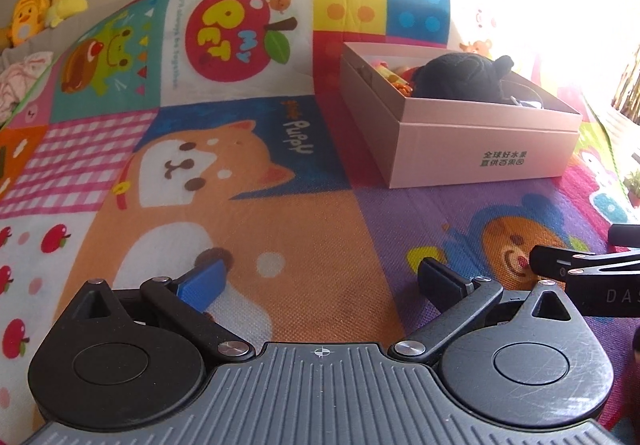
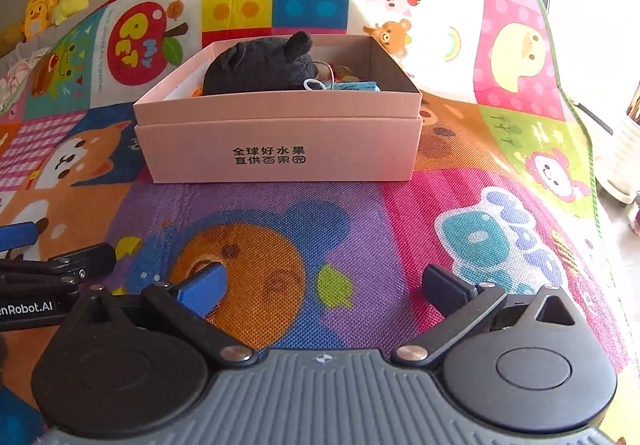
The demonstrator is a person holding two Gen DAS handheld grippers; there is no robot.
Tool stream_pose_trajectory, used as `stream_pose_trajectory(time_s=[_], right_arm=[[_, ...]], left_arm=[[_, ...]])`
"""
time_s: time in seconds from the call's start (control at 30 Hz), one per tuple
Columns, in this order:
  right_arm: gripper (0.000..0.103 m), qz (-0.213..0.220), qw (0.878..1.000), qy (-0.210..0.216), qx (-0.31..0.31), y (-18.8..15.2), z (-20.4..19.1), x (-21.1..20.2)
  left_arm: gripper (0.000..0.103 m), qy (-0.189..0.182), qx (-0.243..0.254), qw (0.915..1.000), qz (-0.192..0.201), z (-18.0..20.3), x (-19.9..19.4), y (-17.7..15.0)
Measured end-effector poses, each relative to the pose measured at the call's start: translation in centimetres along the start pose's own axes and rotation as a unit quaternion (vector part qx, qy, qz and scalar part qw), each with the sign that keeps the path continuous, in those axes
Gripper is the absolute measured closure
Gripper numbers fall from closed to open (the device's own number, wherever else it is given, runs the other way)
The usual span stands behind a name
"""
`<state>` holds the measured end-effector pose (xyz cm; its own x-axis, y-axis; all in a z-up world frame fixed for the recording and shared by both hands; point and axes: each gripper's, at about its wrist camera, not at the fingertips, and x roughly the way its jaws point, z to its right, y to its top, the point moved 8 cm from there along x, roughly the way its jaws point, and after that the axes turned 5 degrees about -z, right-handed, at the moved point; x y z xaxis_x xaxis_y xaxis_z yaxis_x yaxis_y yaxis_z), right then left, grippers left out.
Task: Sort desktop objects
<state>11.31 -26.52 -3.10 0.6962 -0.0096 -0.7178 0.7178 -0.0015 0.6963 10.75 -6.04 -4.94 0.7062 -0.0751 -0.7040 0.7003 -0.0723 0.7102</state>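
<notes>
The pale pink cardboard box (image 2: 280, 149), centre of the right wrist view, already holds a dark grey knitted plush toy (image 2: 260, 65) and small bright items, so sorting looks nearly done. The left gripper (image 1: 320, 281) and right gripper (image 2: 322, 285) hover low over the colourful cartoon-printed foam mat (image 2: 360, 229), jaws apart and empty, likely resting between picks.

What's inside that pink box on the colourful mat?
In the pink box lies a dark grey knitted item, with a blue packet at one end and orange and yellow bits at the other. The knit and box walls cover whatever lies underneath.
</notes>
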Motion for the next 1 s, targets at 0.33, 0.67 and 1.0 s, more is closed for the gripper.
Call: stream_pose_trajectory(time_s=[0.33, 0.67, 1.0], right_arm=[[0.000, 0.008, 1.000, -0.003, 0.005, -0.17, -0.14, -0.14], [0.000, 0.008, 1.000, -0.003, 0.005, -0.17, -0.13, -0.09], [0.000, 0.008, 1.000, -0.004, 0.004, -0.16, -0.12, -0.11]], left_arm=[[0.000, -0.002, -0.001, 1.0000, 0.000, -0.05, 0.00, -0.03], [0.000, -0.001, -0.001, 1.0000, -0.001, 0.00, -0.02, -0.01], [0.000, -0.001, -0.001, 1.0000, -0.001, -0.01, -0.06, 0.00]])
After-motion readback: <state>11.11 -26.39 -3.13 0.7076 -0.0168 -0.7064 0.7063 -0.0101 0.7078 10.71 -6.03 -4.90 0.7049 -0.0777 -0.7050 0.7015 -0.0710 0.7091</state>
